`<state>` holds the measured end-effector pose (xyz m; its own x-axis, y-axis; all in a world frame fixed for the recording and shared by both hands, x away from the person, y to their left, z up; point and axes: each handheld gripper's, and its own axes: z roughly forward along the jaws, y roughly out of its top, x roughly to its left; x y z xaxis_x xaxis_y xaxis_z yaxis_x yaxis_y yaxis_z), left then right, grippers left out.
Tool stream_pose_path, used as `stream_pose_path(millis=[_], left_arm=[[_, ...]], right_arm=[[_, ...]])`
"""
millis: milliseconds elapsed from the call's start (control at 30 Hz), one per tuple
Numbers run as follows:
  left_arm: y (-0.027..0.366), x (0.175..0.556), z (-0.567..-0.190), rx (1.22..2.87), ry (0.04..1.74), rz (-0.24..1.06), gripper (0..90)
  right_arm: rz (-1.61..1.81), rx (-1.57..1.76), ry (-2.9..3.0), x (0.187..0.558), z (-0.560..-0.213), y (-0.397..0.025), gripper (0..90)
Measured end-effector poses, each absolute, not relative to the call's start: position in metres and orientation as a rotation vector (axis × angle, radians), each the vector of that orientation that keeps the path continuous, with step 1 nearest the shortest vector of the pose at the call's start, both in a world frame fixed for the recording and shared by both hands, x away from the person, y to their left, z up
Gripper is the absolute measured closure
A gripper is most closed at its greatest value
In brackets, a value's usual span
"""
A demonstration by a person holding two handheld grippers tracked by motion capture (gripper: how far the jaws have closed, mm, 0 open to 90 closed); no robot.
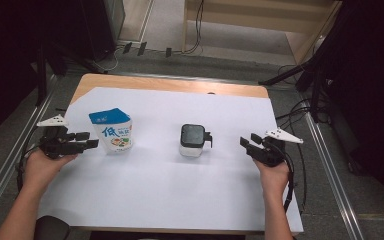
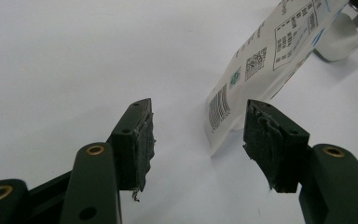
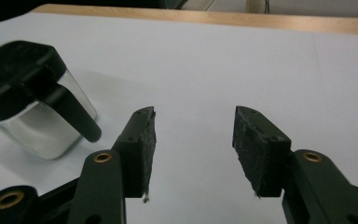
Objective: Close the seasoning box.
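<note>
Left tongs [image 1: 91, 140] at the left edge of the desk [image 1: 170, 85], held in the person's left hand [image 1: 42, 167], jaws apart, nothing between them, tips pointing right toward the milk carton [image 1: 112, 131] and just beside it, not touching as far as the high view shows. In the left gripper view the left tongs [image 2: 198, 135] gape over the white sheet [image 2: 74, 56], and the milk carton [image 2: 270, 60] leans across the upper right with its barcode and printed side facing the camera, lower corner near the right jaw. The carton stands upright on the white sheet [image 1: 170, 190], blue top, left of centre. Right of it, well apart, sits a clear jug [image 1: 193, 140] with a black lid and a black handle that points right, about mid desk. Farther right, the right tongs [image 1: 247, 142] in the right hand [image 1: 274, 175], jaws apart and empty, tips aimed left toward the jug, a gap between. In the right gripper view the right tongs [image 3: 194, 140] stand apart over bare sheet, with the clear jug [image 3: 32, 116] at the left, tilted in frame, handle toward the camera. Bare wood edge of the desk shows along the far side.
</note>
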<state>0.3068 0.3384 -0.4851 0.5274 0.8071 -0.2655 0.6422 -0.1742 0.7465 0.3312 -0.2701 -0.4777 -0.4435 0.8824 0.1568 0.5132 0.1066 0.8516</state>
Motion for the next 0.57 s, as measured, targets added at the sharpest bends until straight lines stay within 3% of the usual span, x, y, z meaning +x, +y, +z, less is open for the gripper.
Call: stream_pose_path(millis=[567], left_arm=[[0.34,0.309,-0.487,1.88,1.19,0.253,43.1]], right_arm=[[1.238,1.42,1.945,0.329,-0.489,-0.283,48.7]])
